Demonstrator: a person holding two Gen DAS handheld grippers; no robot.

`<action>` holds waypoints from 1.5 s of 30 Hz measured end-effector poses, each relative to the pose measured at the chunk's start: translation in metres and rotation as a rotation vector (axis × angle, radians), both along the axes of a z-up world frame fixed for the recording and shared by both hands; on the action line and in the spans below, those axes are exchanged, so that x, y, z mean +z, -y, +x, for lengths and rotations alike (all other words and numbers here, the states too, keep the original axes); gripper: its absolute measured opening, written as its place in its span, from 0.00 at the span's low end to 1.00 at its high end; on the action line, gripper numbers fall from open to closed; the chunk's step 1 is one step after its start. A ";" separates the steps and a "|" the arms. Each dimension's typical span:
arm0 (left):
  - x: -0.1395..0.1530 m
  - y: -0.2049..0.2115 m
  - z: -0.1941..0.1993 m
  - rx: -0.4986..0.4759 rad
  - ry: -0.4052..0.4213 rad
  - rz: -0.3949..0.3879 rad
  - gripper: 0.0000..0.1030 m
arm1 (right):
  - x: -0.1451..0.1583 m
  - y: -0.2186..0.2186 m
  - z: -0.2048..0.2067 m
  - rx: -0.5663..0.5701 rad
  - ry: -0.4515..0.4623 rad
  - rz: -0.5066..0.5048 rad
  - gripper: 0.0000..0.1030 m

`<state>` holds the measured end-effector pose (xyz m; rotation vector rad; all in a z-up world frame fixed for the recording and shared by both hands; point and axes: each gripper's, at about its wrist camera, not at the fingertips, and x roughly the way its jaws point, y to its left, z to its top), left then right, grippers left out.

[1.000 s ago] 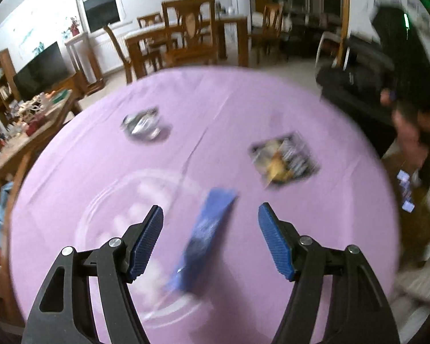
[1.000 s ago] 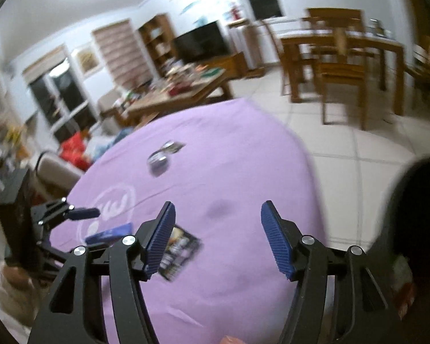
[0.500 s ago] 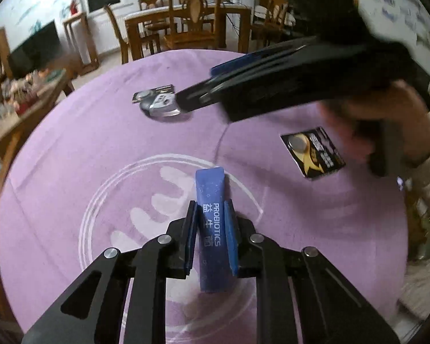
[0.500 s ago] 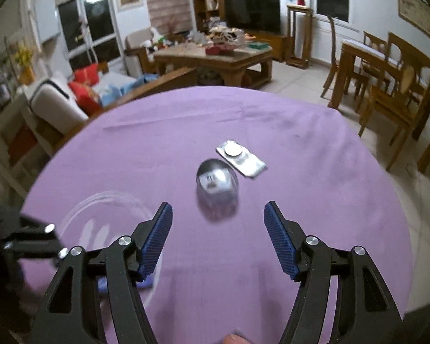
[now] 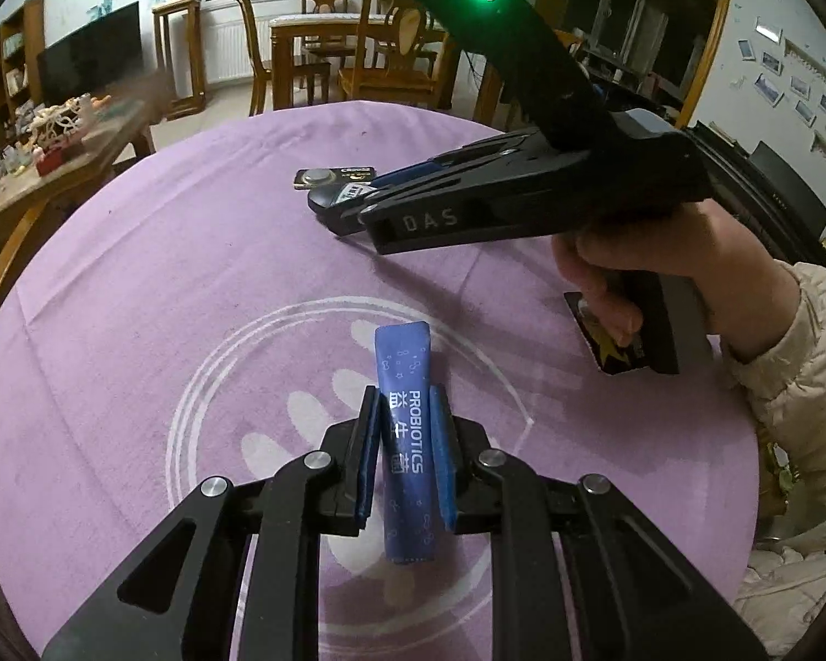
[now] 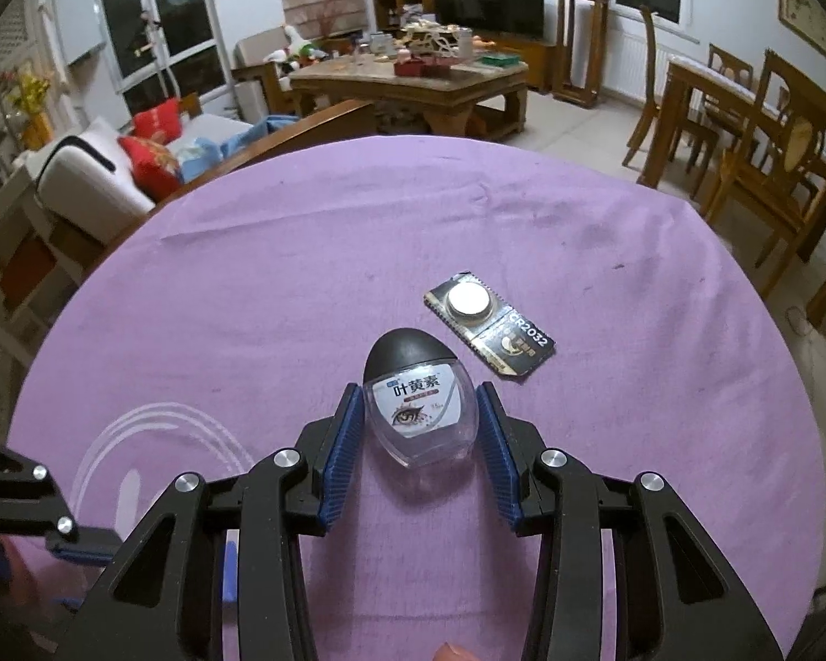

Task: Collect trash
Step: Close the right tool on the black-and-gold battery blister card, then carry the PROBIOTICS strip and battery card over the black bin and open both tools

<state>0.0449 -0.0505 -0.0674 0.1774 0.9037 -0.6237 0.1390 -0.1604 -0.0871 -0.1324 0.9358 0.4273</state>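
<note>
My left gripper is shut on a blue probiotics sachet that lies over the white logo on the purple tablecloth. Farther back, my right gripper is closing its jaws on a clear eye-drop bottle with a dark cap, which lies on the cloth. Its blue pads meet the bottle's two sides. In the left wrist view the right gripper reaches in from the right, held by a hand, and hides most of the bottle.
A coin-battery blister pack lies just beyond the bottle. A black and gold wrapper sits at the right, half hidden under the hand. Wooden chairs, a dining table and a cluttered coffee table surround the round table.
The left jaws went from open around the blue sachet to shut on it. The right gripper swung in from the table's edge to the eye-drop bottle, and its jaws narrowed around it.
</note>
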 end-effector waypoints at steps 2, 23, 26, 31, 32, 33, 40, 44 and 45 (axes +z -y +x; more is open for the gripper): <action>0.000 -0.001 0.000 0.013 0.000 -0.003 0.17 | 0.005 0.007 0.004 0.007 -0.014 0.060 0.47; -0.003 -0.016 0.014 0.037 -0.054 -0.066 0.17 | -0.009 0.005 0.064 -0.036 0.020 -0.125 0.26; -0.003 -0.016 0.013 0.037 -0.052 -0.064 0.17 | -0.008 0.022 0.057 -0.078 0.015 -0.096 0.26; -0.003 -0.016 0.012 0.036 -0.047 -0.057 0.17 | -0.004 0.065 0.039 -0.150 -0.010 0.009 0.26; -0.003 -0.015 0.011 0.037 -0.046 -0.058 0.17 | -0.002 0.072 0.034 -0.157 -0.012 0.034 0.26; -0.002 -0.015 0.010 0.038 -0.044 -0.060 0.17 | 0.001 0.080 0.029 -0.165 -0.012 0.066 0.26; 0.002 -0.022 0.006 0.045 -0.012 -0.094 0.17 | 0.039 0.128 -0.018 -0.178 0.033 0.276 0.26; 0.014 -0.022 0.000 0.048 0.043 -0.116 0.17 | 0.065 0.149 -0.054 -0.169 0.081 0.346 0.26; 0.018 -0.019 -0.002 0.041 0.056 -0.129 0.17 | 0.071 0.154 -0.065 -0.168 0.096 0.360 0.26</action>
